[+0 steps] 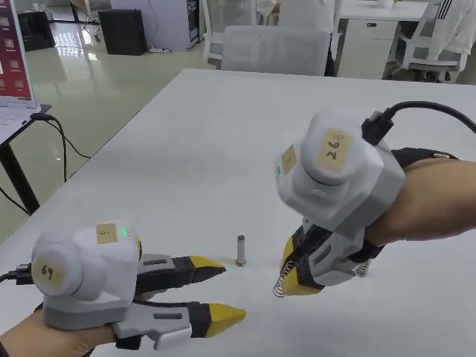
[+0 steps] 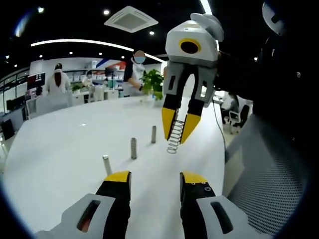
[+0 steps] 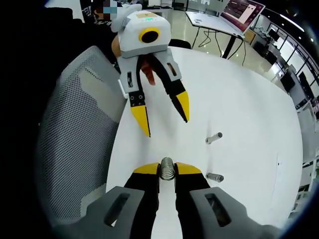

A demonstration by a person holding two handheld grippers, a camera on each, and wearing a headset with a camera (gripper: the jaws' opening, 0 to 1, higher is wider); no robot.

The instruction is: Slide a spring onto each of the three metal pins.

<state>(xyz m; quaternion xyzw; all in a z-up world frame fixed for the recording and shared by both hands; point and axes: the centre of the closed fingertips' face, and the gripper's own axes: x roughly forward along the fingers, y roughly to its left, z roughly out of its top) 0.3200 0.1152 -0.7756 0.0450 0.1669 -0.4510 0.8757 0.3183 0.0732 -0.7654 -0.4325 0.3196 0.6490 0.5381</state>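
My right gripper [image 1: 294,279] hovers just above the white table [image 1: 193,163], shut on a small steel spring [image 1: 280,284] that hangs tilted from its yellow tips. The spring [image 3: 167,170] sits end-on between those closed jaws. A bare metal pin [image 1: 240,251] stands upright just left of it. In the left gripper view three pins stand in a row: a bare pin [image 2: 106,164], a ribbed, spring-covered pin [image 2: 133,148] and a farther pin [image 2: 153,134]. My left gripper [image 1: 216,294] rests low at the near left, open and holding nothing. It faces the right gripper [image 2: 179,127] and its spring [image 2: 174,135].
A grey mesh chair [image 3: 75,124] stands at the table's near edge. A spring-covered pin [image 3: 215,177] and a bare pin [image 3: 214,138] are on the table beyond my right jaws. An open laptop [image 1: 11,74] sits on a side desk at far left, and chairs [image 1: 275,48] at the table's far end.
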